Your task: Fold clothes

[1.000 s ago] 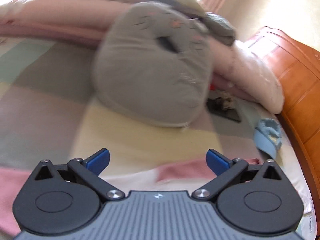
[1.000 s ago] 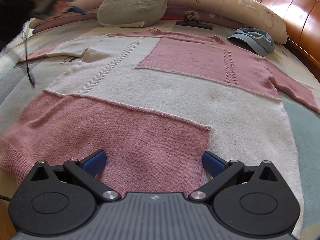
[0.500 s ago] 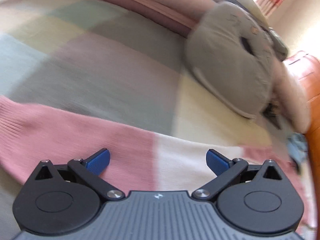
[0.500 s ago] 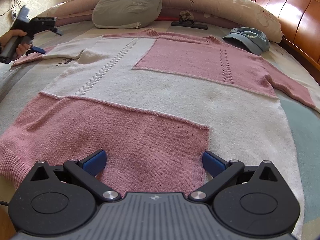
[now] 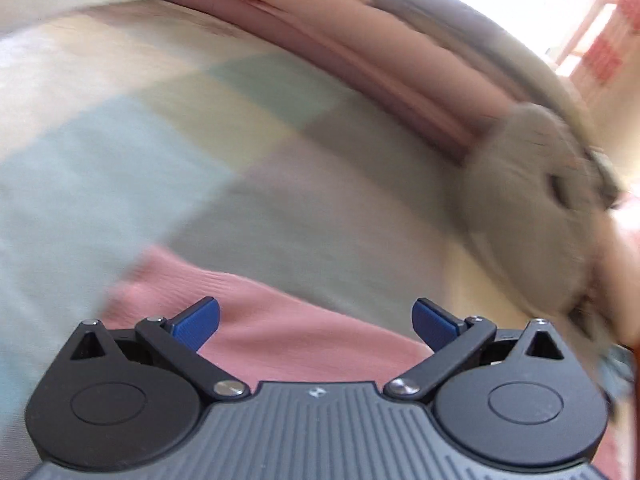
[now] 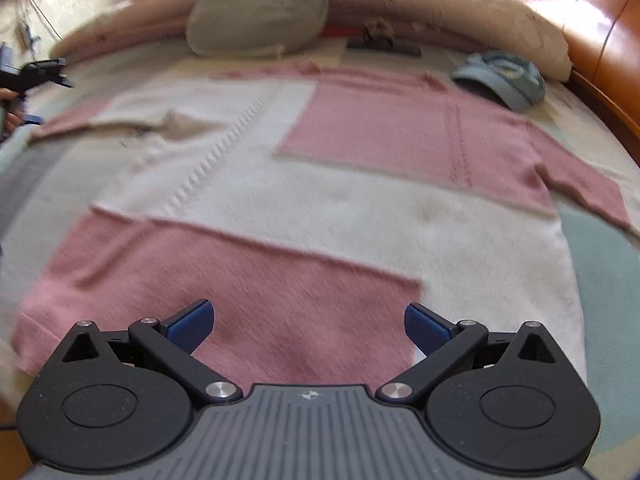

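A pink and cream knit sweater [image 6: 320, 184] lies spread flat on the bed, neck toward the pillows. My right gripper [image 6: 309, 326] hovers open over its pink hem panel, nothing between the fingers. The sweater's left sleeve ends in a pink cuff [image 5: 280, 320], and my left gripper [image 5: 316, 320] stands open just above that cuff. In the right wrist view the left gripper [image 6: 38, 74] appears at the far left edge, held by a hand, near the sleeve end [image 6: 68, 120]. Both views are motion-blurred.
A grey round cushion [image 6: 260, 12] and long pink pillows [image 6: 460, 8] line the head of the bed. A blue cap [image 6: 504, 78] lies by the sweater's right shoulder, a dark object [image 6: 380, 42] behind it. An orange wooden bedframe [image 6: 592, 24] runs along the right. The bedsheet [image 5: 120, 152] is pastel-checked.
My left gripper swung left along the sleeve, from the cream part by the cushion to the pink cuff. The right gripper moved slightly forward over the hem; both stayed open.
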{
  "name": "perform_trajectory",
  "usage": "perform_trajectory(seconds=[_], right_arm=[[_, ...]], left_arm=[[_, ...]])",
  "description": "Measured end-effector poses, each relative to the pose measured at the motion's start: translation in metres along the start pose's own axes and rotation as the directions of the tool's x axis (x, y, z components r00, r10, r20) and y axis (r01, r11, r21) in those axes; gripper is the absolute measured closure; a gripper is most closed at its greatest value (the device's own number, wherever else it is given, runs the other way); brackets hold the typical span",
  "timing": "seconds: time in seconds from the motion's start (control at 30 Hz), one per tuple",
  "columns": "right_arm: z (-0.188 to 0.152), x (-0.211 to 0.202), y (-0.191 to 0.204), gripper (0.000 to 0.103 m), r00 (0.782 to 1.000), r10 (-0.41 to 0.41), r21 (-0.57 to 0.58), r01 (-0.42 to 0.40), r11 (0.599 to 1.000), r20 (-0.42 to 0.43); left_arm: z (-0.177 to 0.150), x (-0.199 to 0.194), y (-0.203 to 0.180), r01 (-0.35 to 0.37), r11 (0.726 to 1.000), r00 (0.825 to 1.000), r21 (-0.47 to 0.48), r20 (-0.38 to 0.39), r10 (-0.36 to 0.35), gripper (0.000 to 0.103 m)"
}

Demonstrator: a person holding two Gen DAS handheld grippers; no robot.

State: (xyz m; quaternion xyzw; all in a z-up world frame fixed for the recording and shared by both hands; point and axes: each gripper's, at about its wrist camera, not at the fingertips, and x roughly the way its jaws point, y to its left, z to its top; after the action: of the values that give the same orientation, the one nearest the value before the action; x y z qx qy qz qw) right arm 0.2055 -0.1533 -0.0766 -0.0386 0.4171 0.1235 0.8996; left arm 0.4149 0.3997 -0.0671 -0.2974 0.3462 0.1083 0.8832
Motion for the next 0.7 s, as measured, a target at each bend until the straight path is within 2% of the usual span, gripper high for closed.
perform_trajectory(seconds=[0.03,0.07,0.1,0.17,0.23,0.3,0.33,0.43,0.5,0.6,0.67,0.7], right_arm=[[0.002,-0.003,0.003,0.0,1.0,0.011,-0.005,-0.011,1.0,0.006],[0.004,-0.005,0.007,0.0,1.0,0.02,-0.011,-0.02,1.0,0.011],[0.004,-0.007,0.01,0.0,1.0,0.025,-0.019,-0.024,1.0,0.011],[0.003,-0.008,0.014,0.0,1.0,0.023,-0.035,-0.023,0.999,0.012],[0.0,-0.009,0.014,0.0,1.0,0.008,-0.042,-0.008,0.999,0.008],[-0.003,-0.011,0.01,0.0,1.0,-0.011,-0.026,0.011,1.0,0.0],[-0.004,-0.012,0.007,0.0,1.0,-0.02,-0.015,0.02,1.0,-0.001],[-0.004,-0.014,-0.002,0.0,0.999,-0.038,0.021,0.038,0.999,0.007],[-0.004,-0.016,-0.007,0.0,0.999,-0.042,0.045,0.042,0.998,0.016],[-0.001,-0.015,-0.008,0.0,0.999,-0.041,0.066,0.04,0.997,0.023],[-0.002,-0.012,-0.006,0.0,0.999,-0.036,0.062,0.035,0.997,0.013],[-0.002,-0.011,-0.004,0.0,0.999,-0.033,0.061,0.032,0.998,0.009]], left_arm=[[-0.002,0.005,-0.006,0.047,0.999,0.998,0.01,-0.03,-0.047,0.001],[-0.005,0.011,-0.012,0.065,0.997,0.997,0.03,-0.049,-0.064,0.001],[-0.008,0.017,-0.017,0.053,0.997,0.997,0.054,-0.055,-0.05,0.001],[-0.013,0.03,-0.021,-0.029,0.996,0.998,0.086,-0.049,0.033,0.001],[-0.016,0.037,-0.013,-0.125,0.989,0.992,0.081,0.017,0.124,0.002],[-0.015,0.04,-0.009,-0.218,0.974,0.973,0.062,0.09,0.212,0.002],[-0.013,0.043,-0.009,-0.263,0.963,0.961,0.054,0.1,0.256,0.002],[-0.007,0.046,-0.02,-0.323,0.946,0.944,0.044,0.09,0.318,0.003],[-0.009,0.044,-0.032,-0.288,0.955,0.957,0.074,0.071,0.283,0.003],[-0.026,0.027,-0.053,-0.164,0.974,0.985,0.157,0.081,0.153,0.002],[-0.04,0.024,-0.069,-0.107,0.96,0.994,0.259,0.061,0.095,0.001],[-0.047,0.025,-0.078,-0.115,0.944,0.993,0.308,0.059,0.102,0.001]])
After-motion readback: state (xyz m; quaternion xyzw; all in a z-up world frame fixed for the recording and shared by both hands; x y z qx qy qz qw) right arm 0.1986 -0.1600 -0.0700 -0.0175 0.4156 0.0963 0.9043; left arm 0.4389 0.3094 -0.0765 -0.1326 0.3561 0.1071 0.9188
